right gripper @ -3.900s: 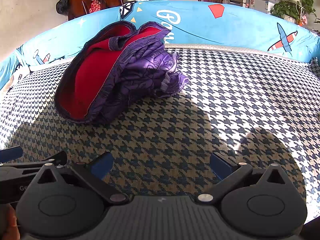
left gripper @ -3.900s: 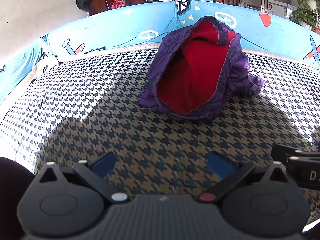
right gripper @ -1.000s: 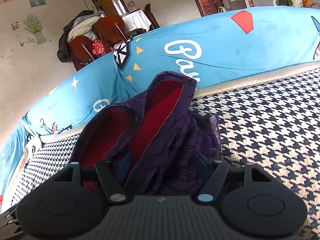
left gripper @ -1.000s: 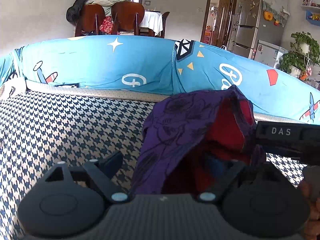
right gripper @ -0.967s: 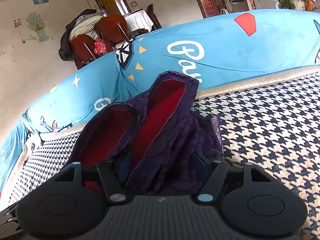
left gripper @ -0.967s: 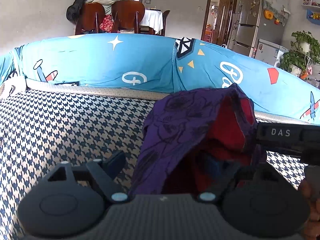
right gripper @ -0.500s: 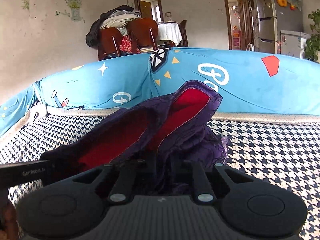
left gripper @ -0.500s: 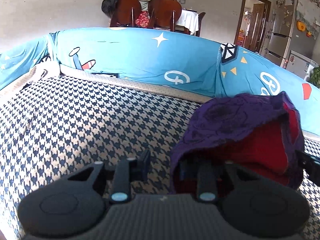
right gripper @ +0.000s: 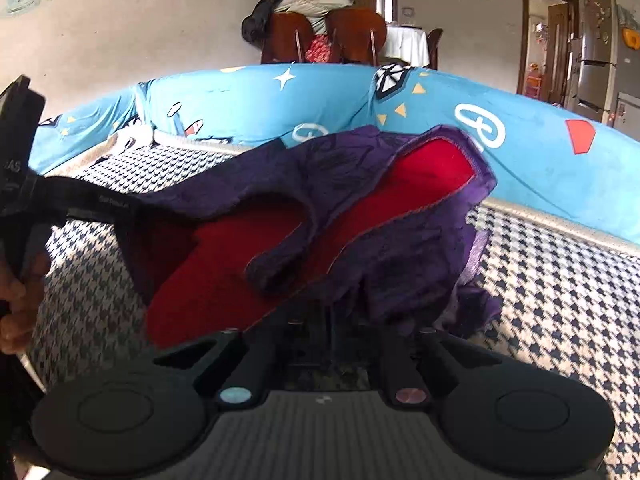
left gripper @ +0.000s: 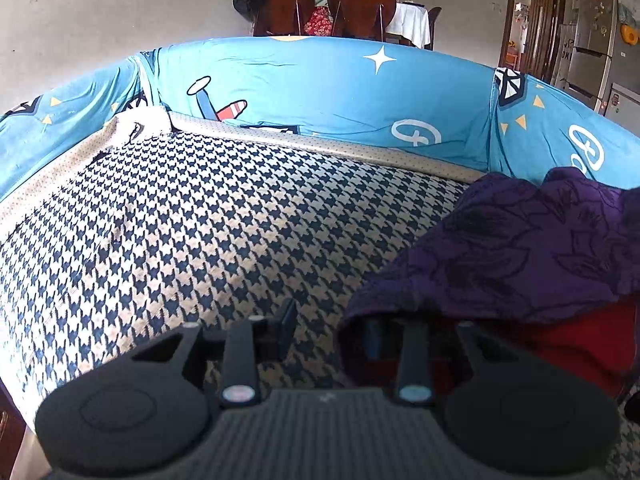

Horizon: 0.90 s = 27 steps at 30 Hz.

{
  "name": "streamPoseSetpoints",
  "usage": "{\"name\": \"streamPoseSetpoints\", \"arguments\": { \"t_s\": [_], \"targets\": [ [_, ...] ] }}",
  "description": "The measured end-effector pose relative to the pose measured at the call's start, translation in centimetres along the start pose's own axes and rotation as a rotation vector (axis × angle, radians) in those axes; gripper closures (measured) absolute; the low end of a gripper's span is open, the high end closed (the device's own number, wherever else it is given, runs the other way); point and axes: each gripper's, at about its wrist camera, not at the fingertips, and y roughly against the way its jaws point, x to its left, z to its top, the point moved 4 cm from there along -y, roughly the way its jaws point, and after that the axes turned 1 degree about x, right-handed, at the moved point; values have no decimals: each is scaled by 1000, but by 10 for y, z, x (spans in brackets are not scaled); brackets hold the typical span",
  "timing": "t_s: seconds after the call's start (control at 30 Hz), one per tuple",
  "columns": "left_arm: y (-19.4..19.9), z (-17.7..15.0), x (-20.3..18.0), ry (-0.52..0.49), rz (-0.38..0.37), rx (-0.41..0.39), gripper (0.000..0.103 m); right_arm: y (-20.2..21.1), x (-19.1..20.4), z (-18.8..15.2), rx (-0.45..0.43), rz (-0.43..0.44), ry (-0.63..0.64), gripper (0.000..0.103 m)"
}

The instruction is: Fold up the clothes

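We are holding the crumpled purple quilted garment with the red fleece lining up between two tools, so we judge the step in hand to be a lift to open it out for folding. In the right wrist view the right gripper is pinching a bunched purple edge at the lower centre, its fingers pressed close together on the cloth. In the left wrist view the left gripper is closing on a hem of the same garment at the lower right: one finger is showing bare, the other is hiding under the purple edge, so the cloth appears pinched between them.

The garment is hanging in a rumpled arc across the middle of the right wrist view, lining facing us, one lobe drooping toward the houndstooth-patterned cushion surface. Next, we judge, the two grips need drawing apart until the edge between them is running straight.

Open room is lying at the left and centre of the left wrist view. The blue printed padded wall is bounding the far side, just behind the cloth.
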Motion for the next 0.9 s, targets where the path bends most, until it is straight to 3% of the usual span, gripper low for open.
{"name": "streamPoseSetpoints", "arguments": {
  "t_s": [0.13,0.2,0.27,0.37,0.47,0.6,0.73,0.9],
  "targets": [
    [7,-6,1,6,-105,12,64,4,9,-12,16,12,47,97],
    [19,-6,-4,-12,-133,-37,53,6,3,-10,4,2,26,97],
    [33,-4,-11,-26,-168,-94,32,8,-2,-8,-7,-9,5,97],
    [55,1,-25,-65,-217,-187,23,15,-12,0,-39,-16,-47,96],
    [65,8,-41,-85,-261,-239,14,21,-24,10,-77,-30,-111,85],
    [60,15,-64,-70,-345,-212,13,19,-44,17,-104,-69,-220,55],
    [53,19,-82,-63,-372,-199,3,13,-55,22,-104,-53,-321,51],
    [41,24,-94,-33,-387,-177,1,2,-59,28,-117,-19,-406,36]
  ]
}}
